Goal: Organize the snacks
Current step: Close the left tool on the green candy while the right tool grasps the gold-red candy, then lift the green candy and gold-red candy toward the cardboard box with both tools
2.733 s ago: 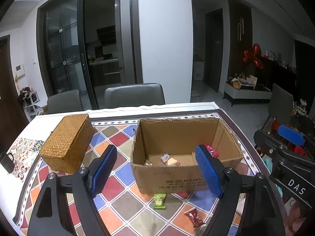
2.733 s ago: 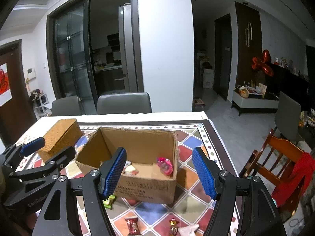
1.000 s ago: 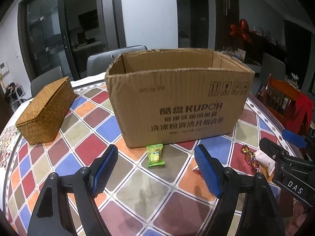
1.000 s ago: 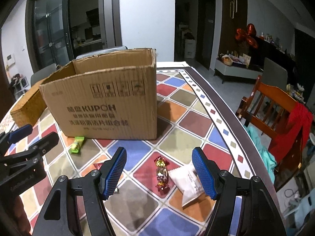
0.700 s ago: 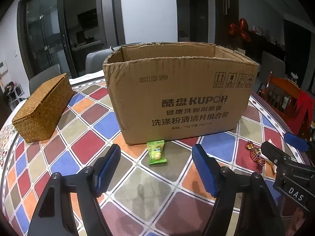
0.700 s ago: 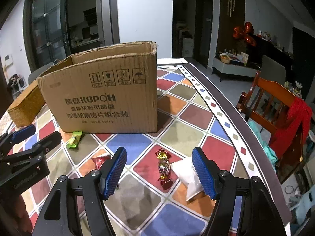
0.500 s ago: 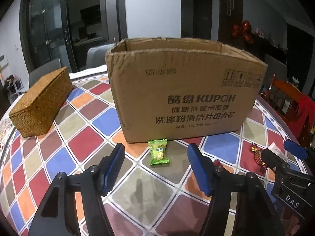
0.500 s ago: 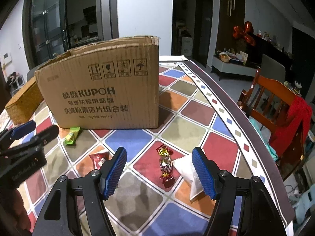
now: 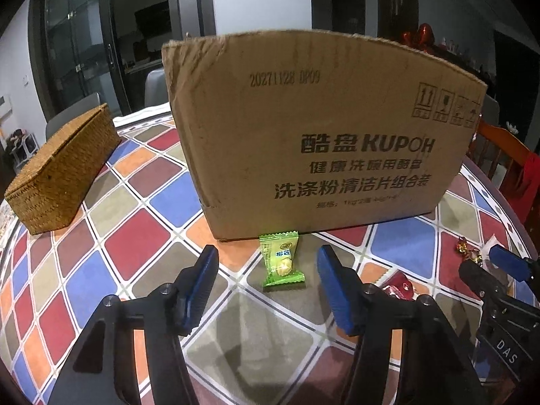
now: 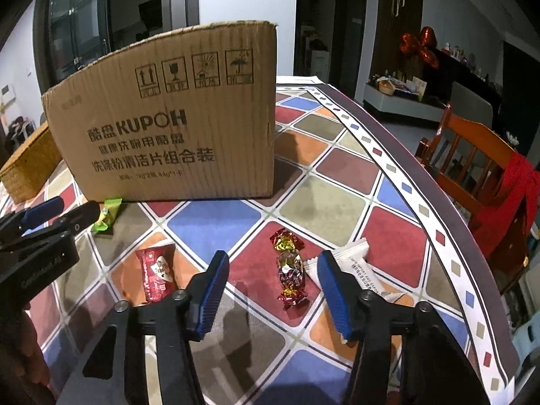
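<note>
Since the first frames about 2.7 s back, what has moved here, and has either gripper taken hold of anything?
Both grippers came down from above the box to table level. The left gripper now brackets the green candy; the right gripper brackets the foil candy. Both are open, holding nothing. The snacks, the box and the basket lie where they were.

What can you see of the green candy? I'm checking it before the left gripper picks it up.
The green candy is a small pillow-style wrapper, glossy like plastic film, with crimped ends, a round logo and a pale yellow picture. It lies flat and sealed on the tiled tablecloth, its far end at the base of the cardboard box, between the open jaws of the left gripper, untouched.
</note>
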The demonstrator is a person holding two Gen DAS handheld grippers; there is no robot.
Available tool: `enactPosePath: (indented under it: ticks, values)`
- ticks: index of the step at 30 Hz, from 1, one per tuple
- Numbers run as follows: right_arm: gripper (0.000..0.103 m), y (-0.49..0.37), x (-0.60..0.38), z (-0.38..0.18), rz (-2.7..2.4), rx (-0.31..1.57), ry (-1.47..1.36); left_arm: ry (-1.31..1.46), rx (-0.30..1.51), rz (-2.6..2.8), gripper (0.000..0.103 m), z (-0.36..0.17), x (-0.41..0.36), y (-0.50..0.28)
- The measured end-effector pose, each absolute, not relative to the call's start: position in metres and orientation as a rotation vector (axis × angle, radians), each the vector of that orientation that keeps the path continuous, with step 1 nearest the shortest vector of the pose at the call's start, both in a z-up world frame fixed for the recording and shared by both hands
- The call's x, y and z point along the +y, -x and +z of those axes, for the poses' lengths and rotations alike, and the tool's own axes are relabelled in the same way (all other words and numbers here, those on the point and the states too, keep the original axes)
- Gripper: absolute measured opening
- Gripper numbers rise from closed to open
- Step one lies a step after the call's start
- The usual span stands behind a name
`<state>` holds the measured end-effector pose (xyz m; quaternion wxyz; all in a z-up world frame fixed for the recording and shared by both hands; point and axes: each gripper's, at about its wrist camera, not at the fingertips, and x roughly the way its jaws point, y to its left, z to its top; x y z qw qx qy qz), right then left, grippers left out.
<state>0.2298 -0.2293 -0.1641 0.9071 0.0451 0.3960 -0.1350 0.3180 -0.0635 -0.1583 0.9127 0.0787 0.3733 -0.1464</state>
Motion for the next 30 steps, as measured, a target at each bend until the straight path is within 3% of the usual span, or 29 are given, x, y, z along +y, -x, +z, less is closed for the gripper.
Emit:
enactPosePath:
  ticks: [19,22,24,30]
  values:
    - [0.038,-0.241,-0.230,-0.179,-0.283,0.884,-0.117,-0.166,0.878,-0.302,0.047,-0.185,-0.067,-0.348]
    - [0.033,-0.241,-0.229,-0.179,-0.275,0.884,-0.122,-0.167,0.875,-0.318,0.036,-0.185,-0.069,-0.346]
    - [0.022,-0.241,-0.230,-0.178,-0.267,0.882,-0.127,-0.170,0.873,-0.327,0.025,-0.185,-0.070,-0.345]
    - [0.020,-0.245,-0.239,-0.180,-0.262,0.881,-0.142,-0.163,0.868,-0.318,0.023,-0.183,-0.070,-0.338]
